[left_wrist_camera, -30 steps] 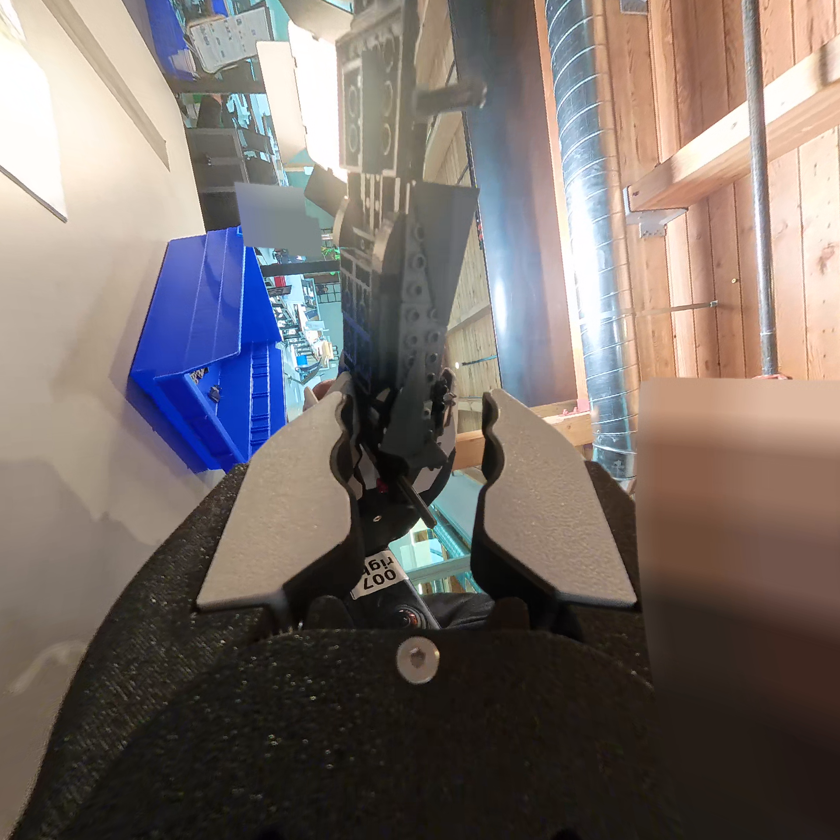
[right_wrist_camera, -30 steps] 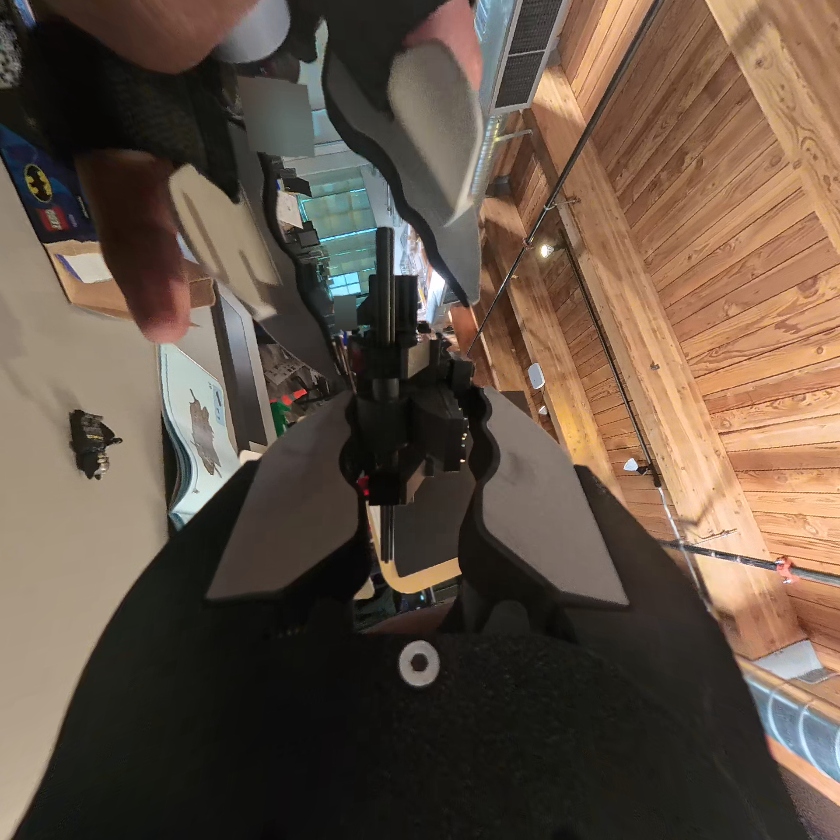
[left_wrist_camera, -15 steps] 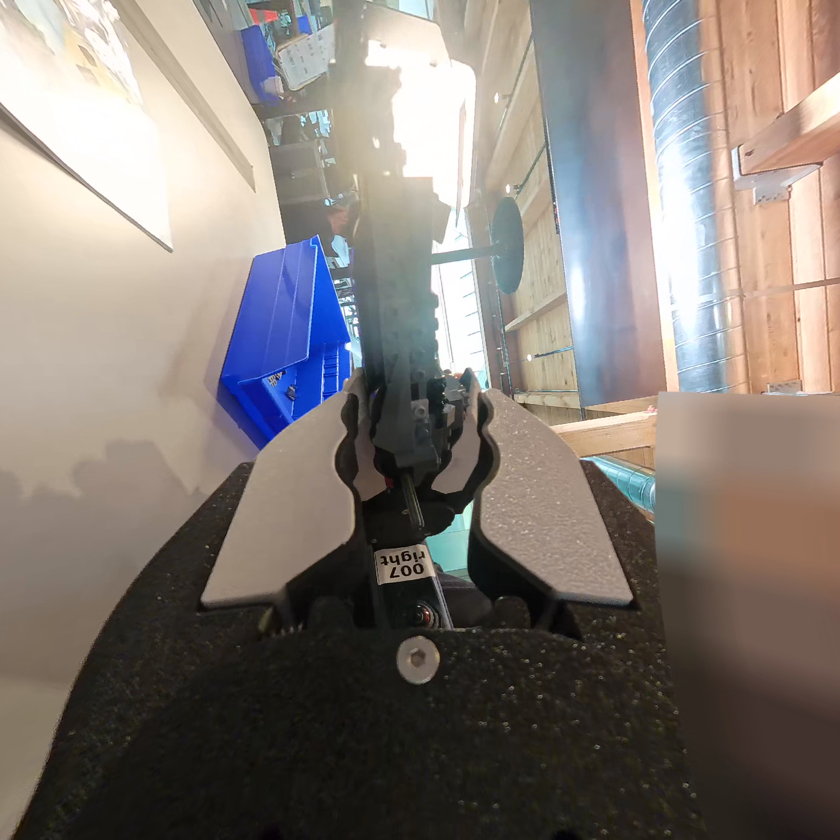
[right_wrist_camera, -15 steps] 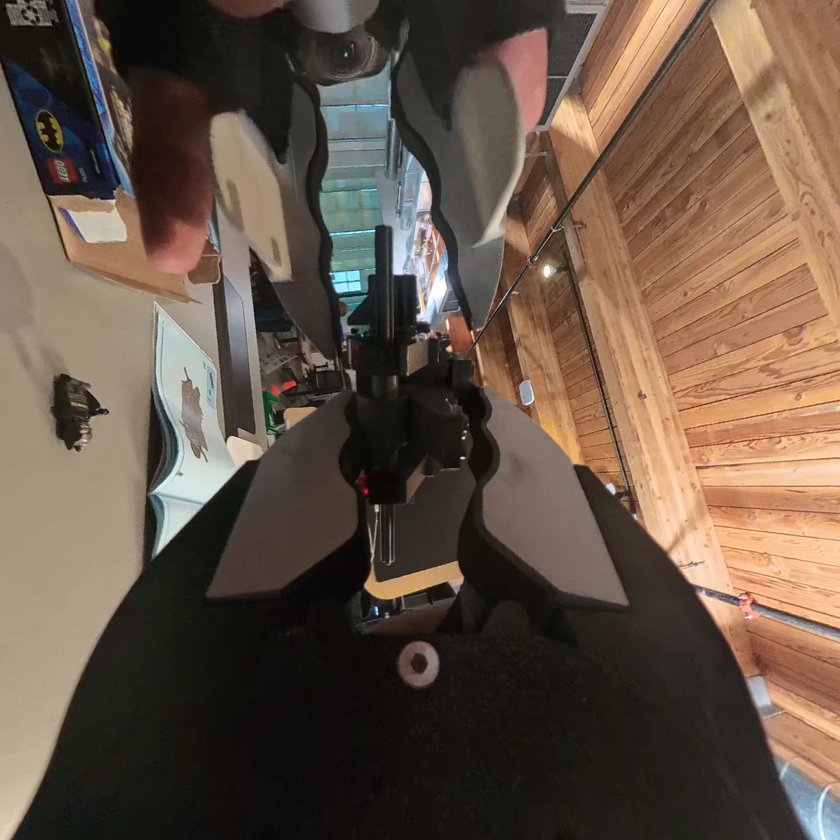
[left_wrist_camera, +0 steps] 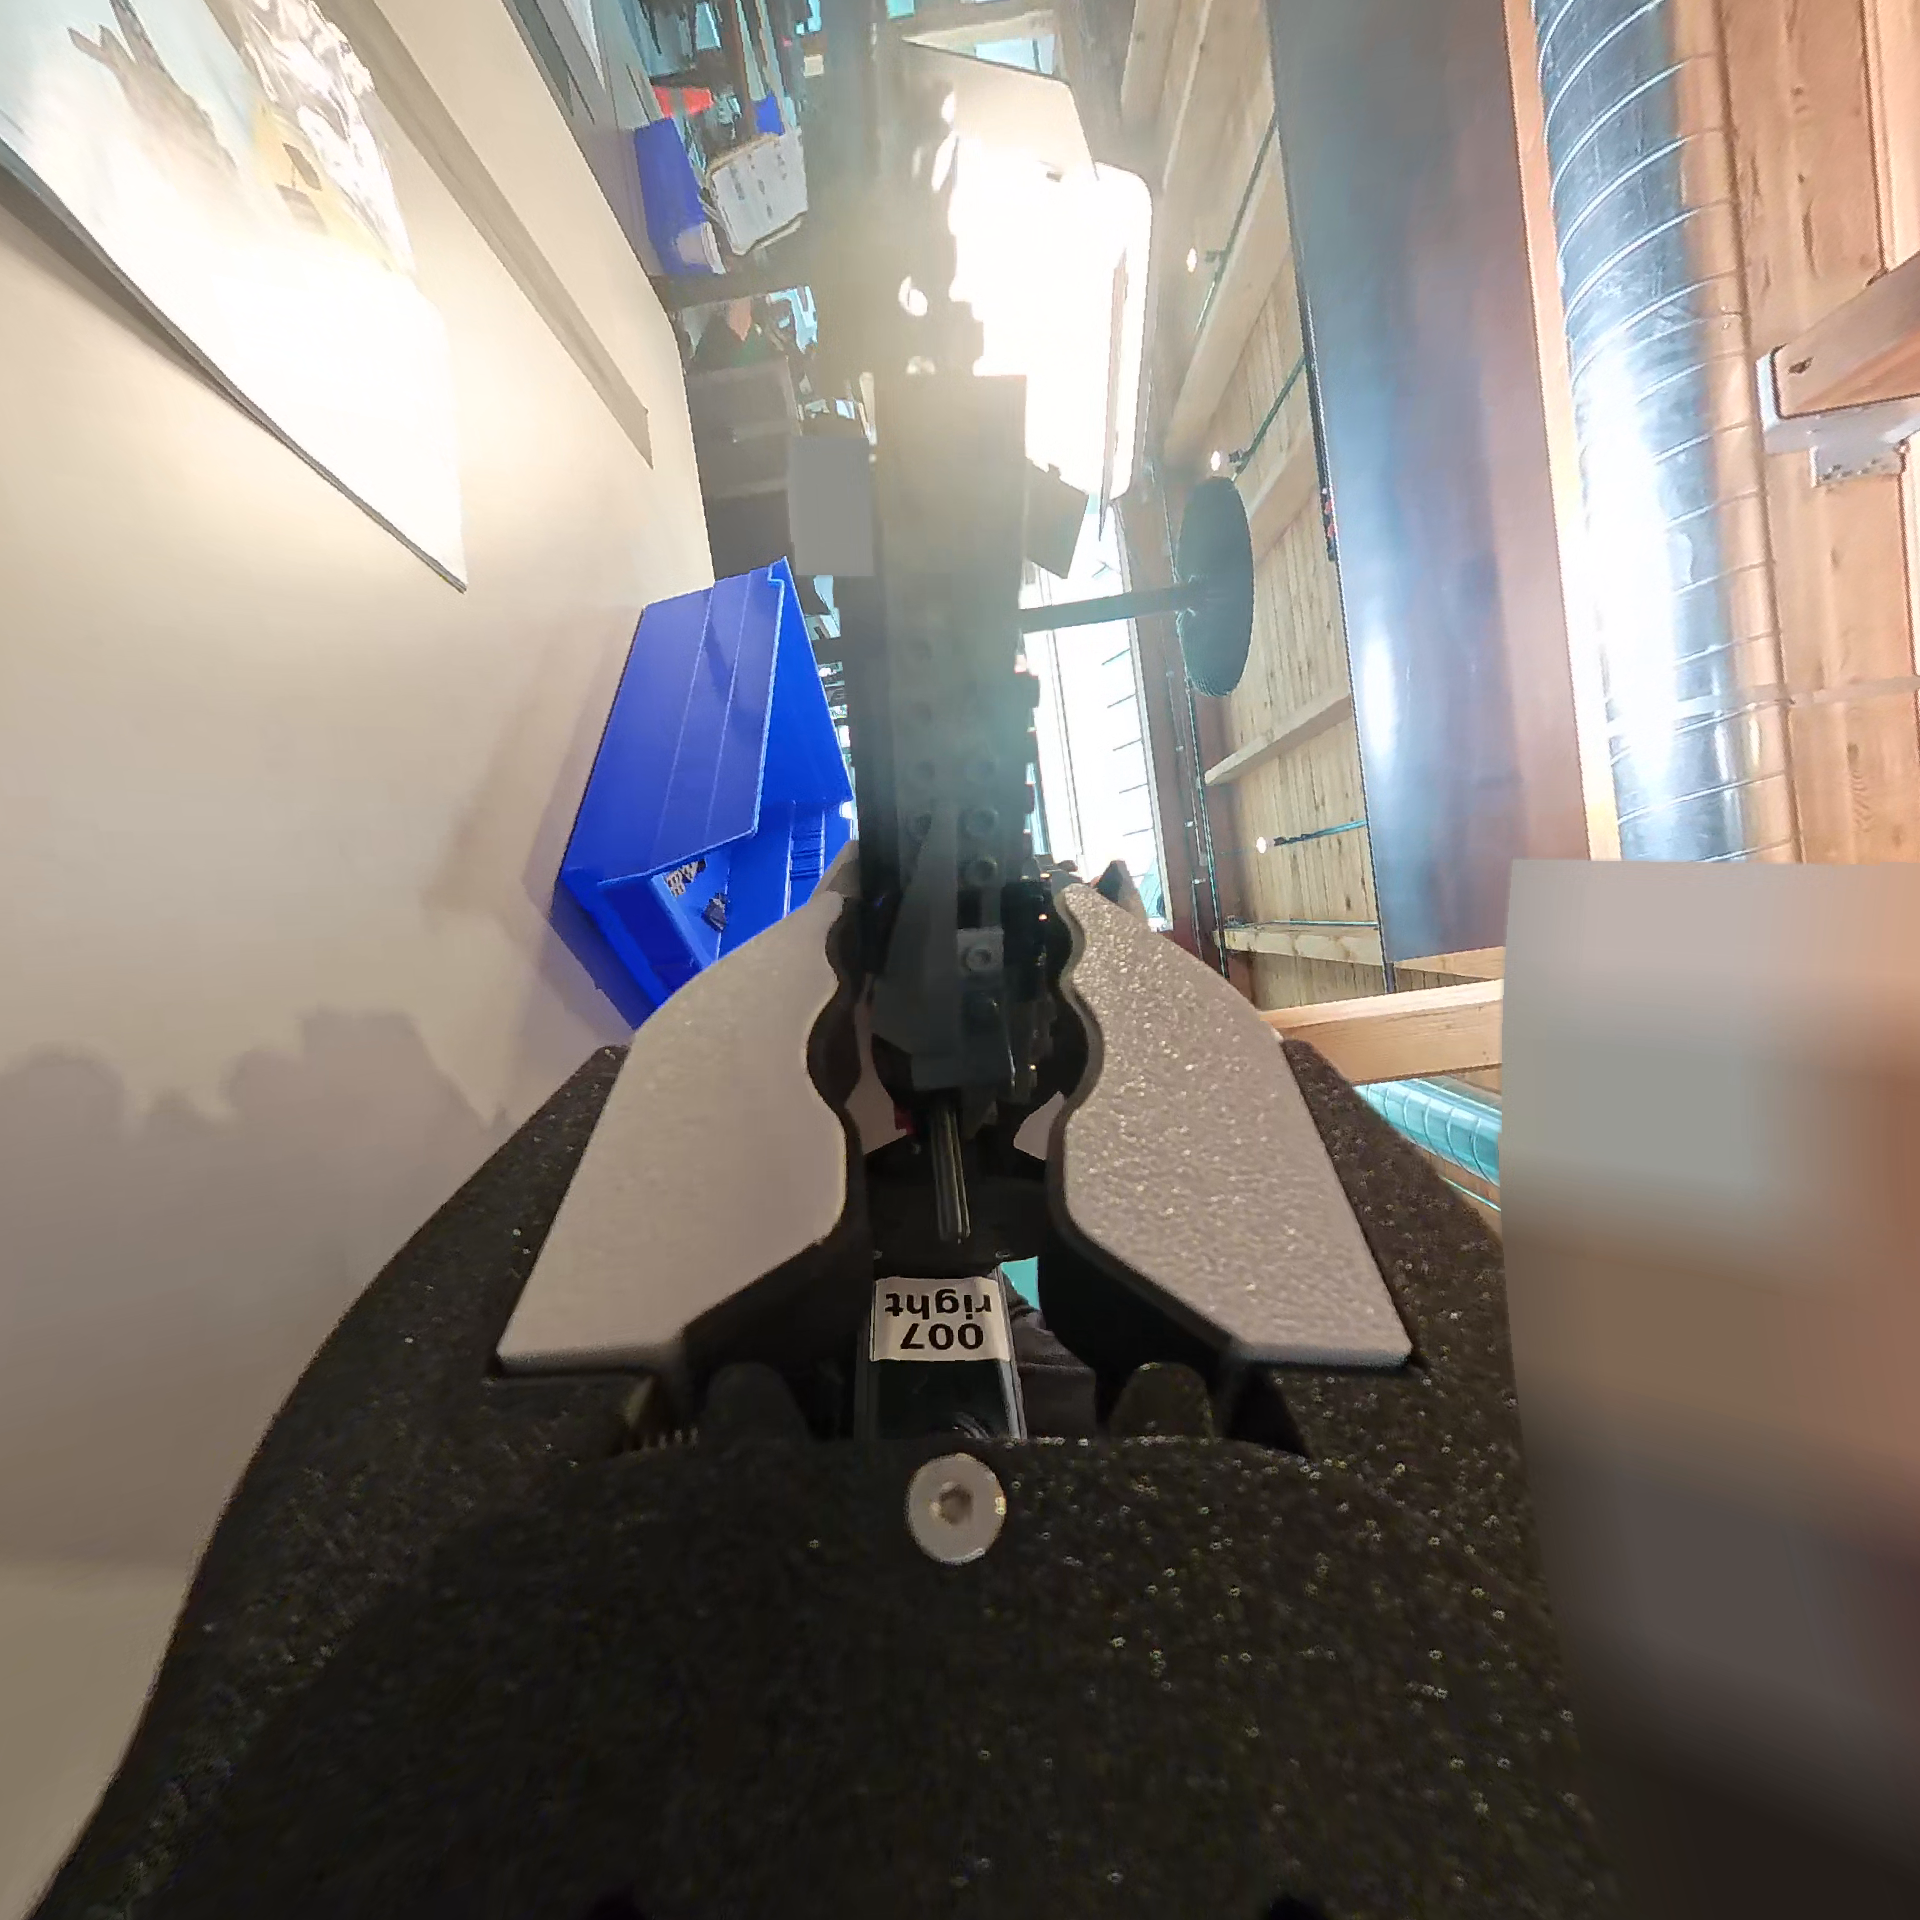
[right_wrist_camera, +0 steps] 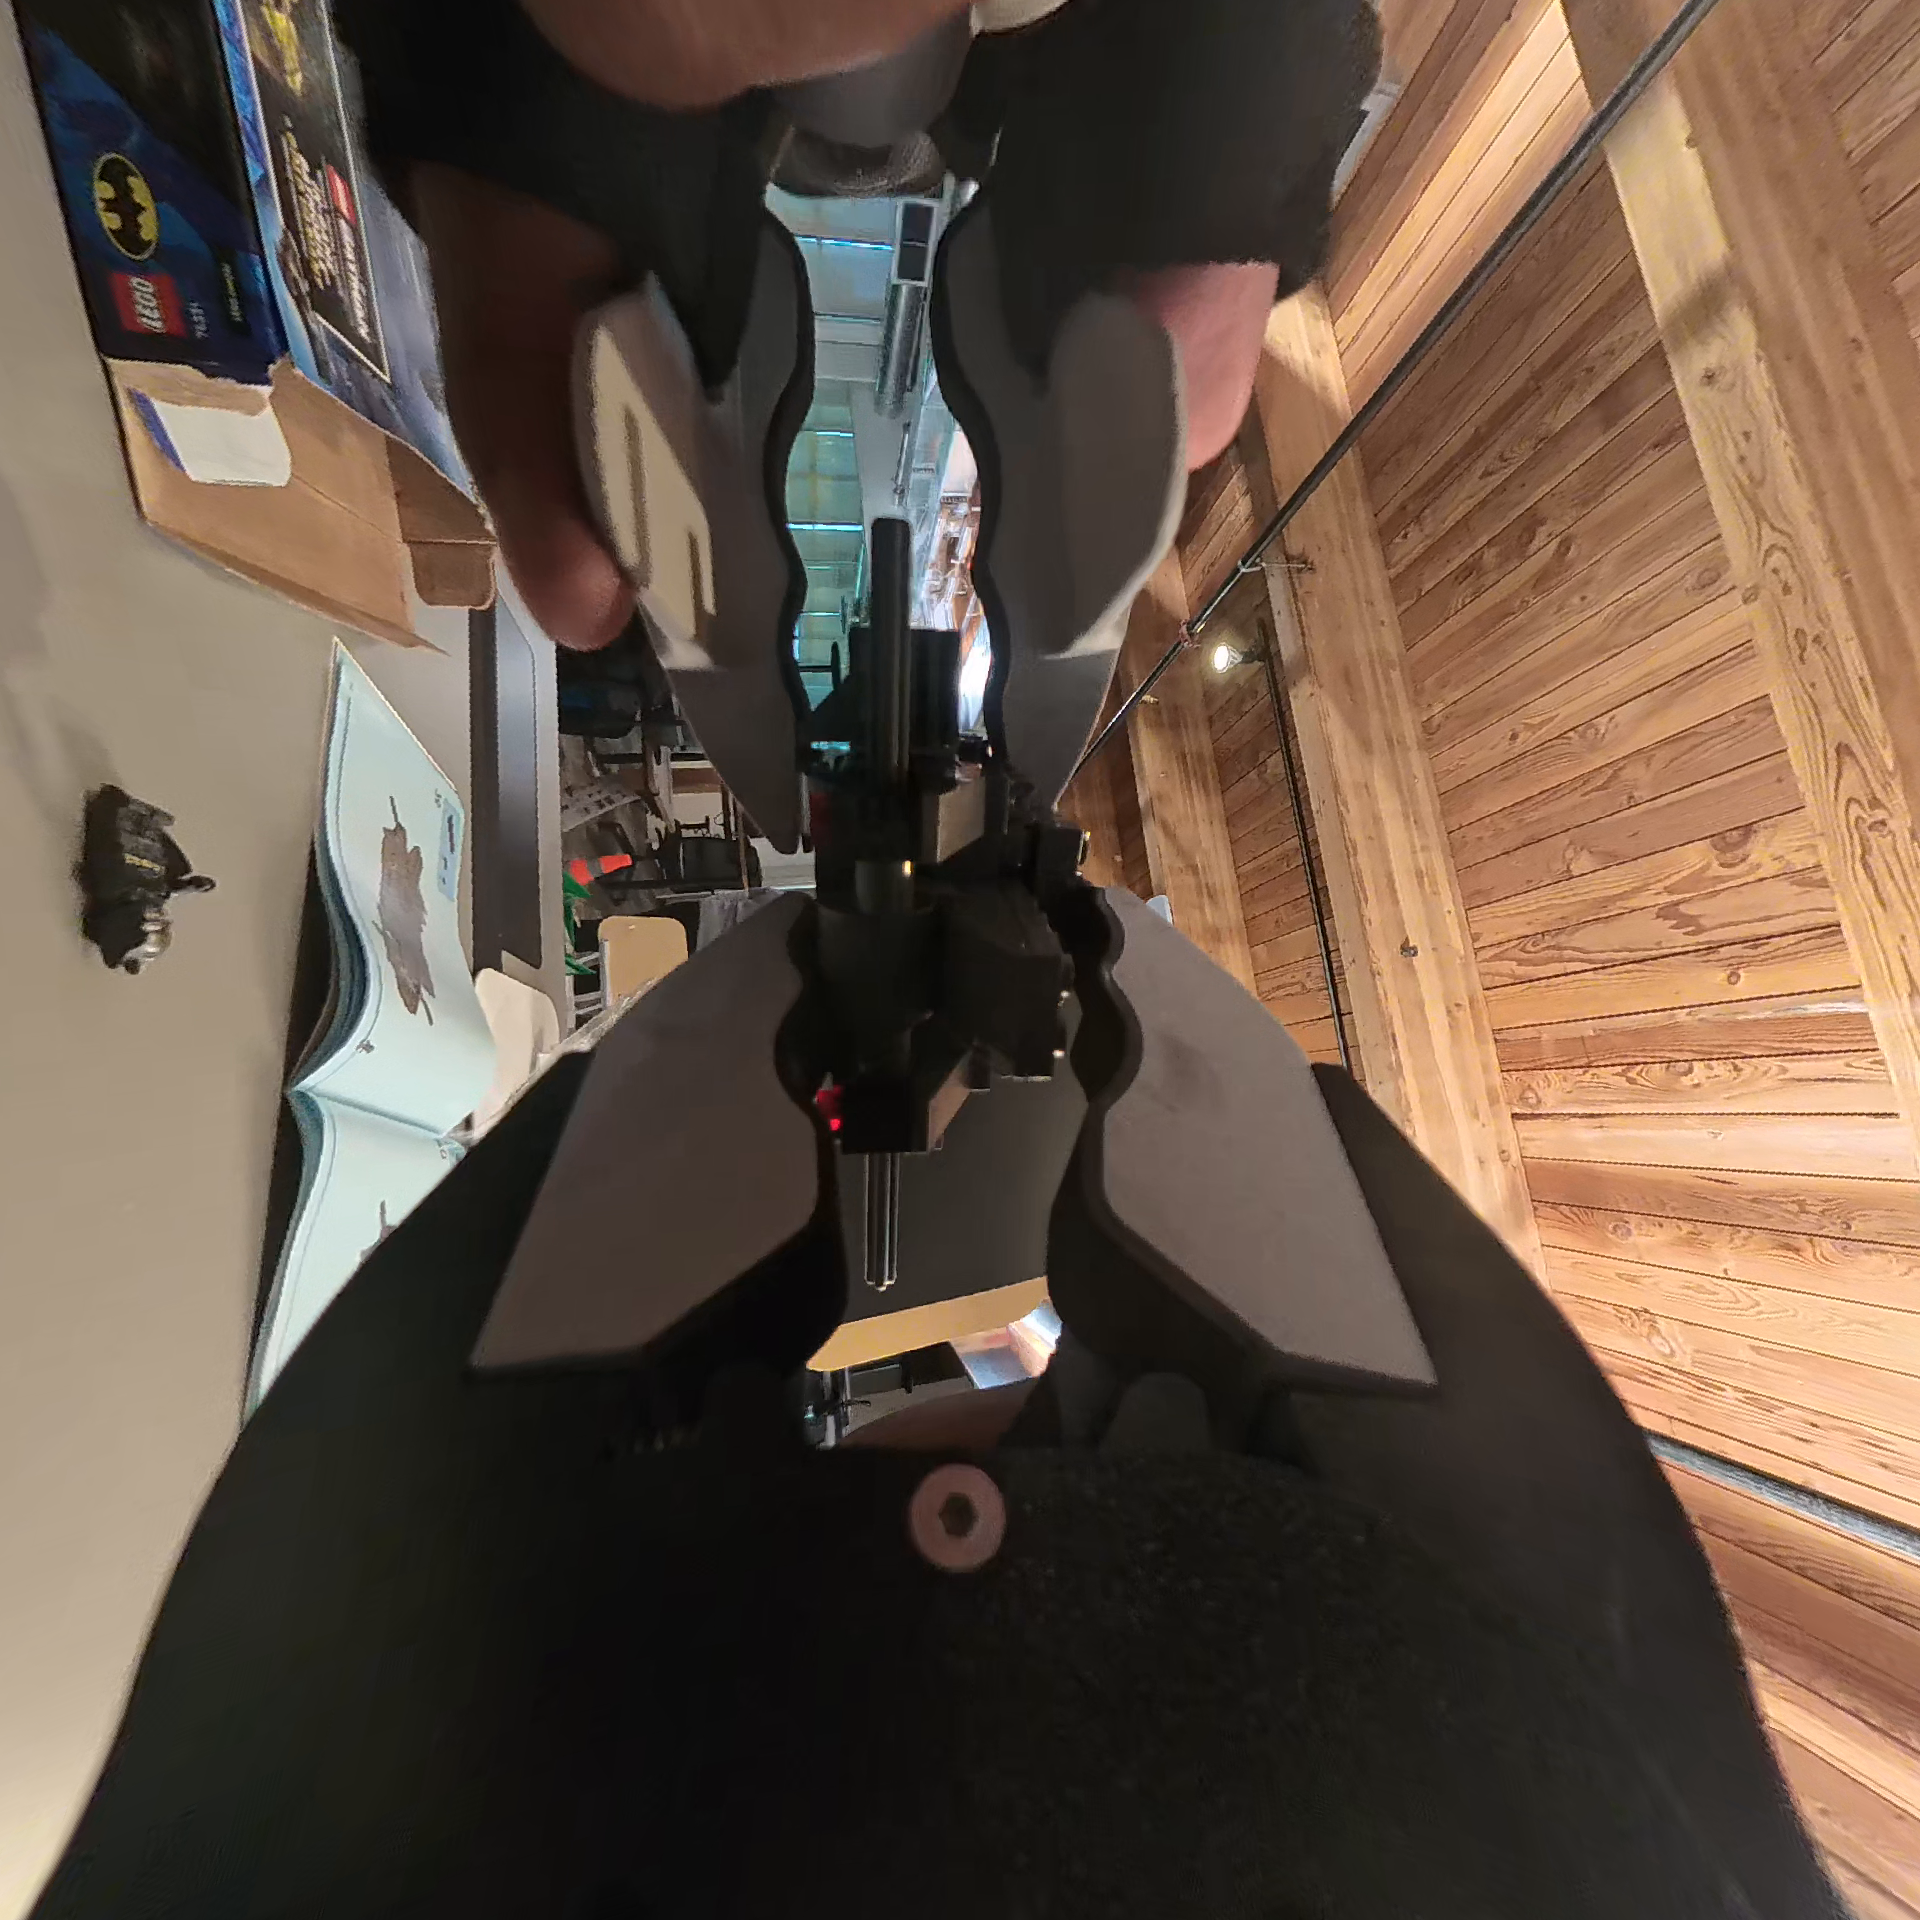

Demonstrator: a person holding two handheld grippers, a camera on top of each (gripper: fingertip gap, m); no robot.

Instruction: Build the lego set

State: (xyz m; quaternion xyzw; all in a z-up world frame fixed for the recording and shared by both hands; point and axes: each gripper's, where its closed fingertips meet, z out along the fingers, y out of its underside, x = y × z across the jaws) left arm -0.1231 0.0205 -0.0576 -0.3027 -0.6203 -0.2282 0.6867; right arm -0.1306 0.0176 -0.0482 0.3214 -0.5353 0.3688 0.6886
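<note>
A black and dark grey brick-built model point(left_wrist_camera: 940, 727) is held up in the air between my two grippers, which face each other. In the left wrist view my left gripper point(left_wrist_camera: 951, 904) is shut on the near end of the model, with both pads against its sides. A thin black axle sticks out of that end toward the camera. In the right wrist view my right gripper point(right_wrist_camera: 951, 914) is shut on the other end of the same model point(right_wrist_camera: 935, 997). The left gripper point(right_wrist_camera: 912, 810) comes in from the top, its fingertips on the model.
A blue bin point(left_wrist_camera: 707, 790) and a flat printed sheet point(left_wrist_camera: 260, 260) lie on the pale table. A toy box point(right_wrist_camera: 208, 208), an open booklet point(right_wrist_camera: 384, 935) and a small black figure point(right_wrist_camera: 130, 883) lie at the left. A hand point(right_wrist_camera: 520, 468) grips the left gripper. Wooden boards point(right_wrist_camera: 1558, 727) fill the right. Both grippers' tips are close together, under 4 cm apart.
My left gripper's fingers stood wide beside the model and have closed in onto it. The left gripper has moved nearer to the right one. The right gripper's hold has not changed.
</note>
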